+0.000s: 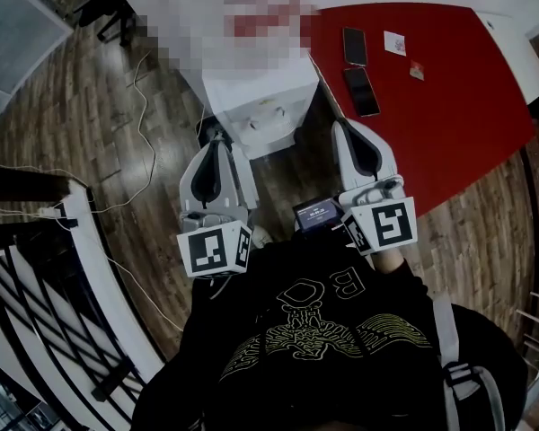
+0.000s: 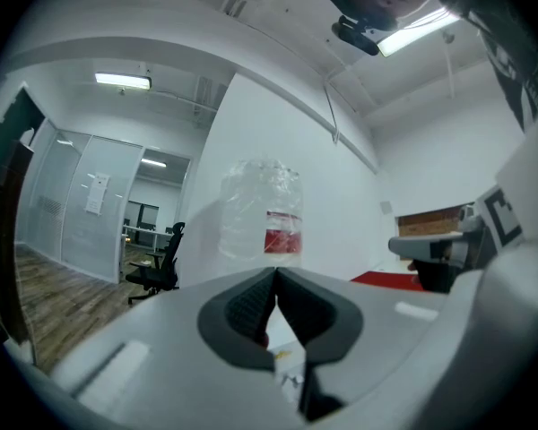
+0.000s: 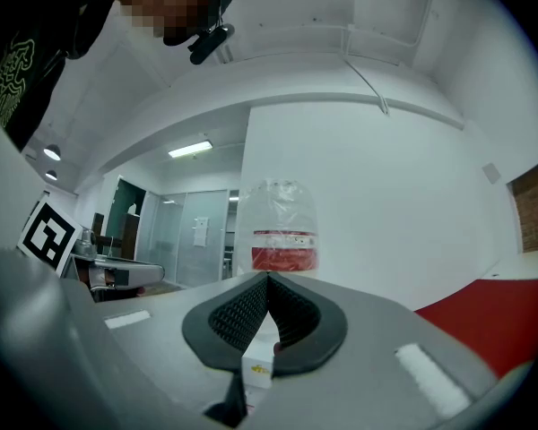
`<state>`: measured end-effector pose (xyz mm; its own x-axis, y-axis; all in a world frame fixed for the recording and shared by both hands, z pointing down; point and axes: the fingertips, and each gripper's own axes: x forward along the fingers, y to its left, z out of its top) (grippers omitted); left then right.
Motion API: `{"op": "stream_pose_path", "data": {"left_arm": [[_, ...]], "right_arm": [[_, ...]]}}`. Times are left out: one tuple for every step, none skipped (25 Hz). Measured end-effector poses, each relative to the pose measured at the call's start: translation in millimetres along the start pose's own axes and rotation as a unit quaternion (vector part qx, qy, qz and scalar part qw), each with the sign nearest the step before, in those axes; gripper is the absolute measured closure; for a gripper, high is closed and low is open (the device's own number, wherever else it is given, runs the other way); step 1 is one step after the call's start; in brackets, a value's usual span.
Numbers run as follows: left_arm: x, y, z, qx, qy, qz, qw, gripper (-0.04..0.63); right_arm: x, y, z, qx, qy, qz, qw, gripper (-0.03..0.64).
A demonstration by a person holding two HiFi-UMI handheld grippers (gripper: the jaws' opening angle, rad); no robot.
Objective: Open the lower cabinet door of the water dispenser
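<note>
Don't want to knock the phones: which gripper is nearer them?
Right. The right gripper is just short of the phones, its tip pointing toward the closer one. The left gripper is on the far side of the dispenser from them.

Red table (image 1: 458, 115) — two phones (image 1: 355, 46) (both dark) and a small card (image 1: 395, 43); wooden floor (image 1: 81, 106) — water dispenser (image 1: 251, 97), loose cable (image 1: 142, 115).

A red table (image 1: 449, 106) stands on wooden floor (image 1: 81, 97).
</note>
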<state>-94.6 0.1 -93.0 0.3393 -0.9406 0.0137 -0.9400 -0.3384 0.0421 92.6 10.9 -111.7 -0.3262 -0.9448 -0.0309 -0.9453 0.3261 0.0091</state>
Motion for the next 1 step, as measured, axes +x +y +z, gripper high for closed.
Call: {"op": "stream_pose_path", "data": {"left_arm": [[0.3,-0.9,-0.1,0.002,0.000,0.000,1.0000,0.588]], "right_arm": [[0.0,0.0,-0.4,-0.001,0.001,0.000,1.000,0.618]]}}
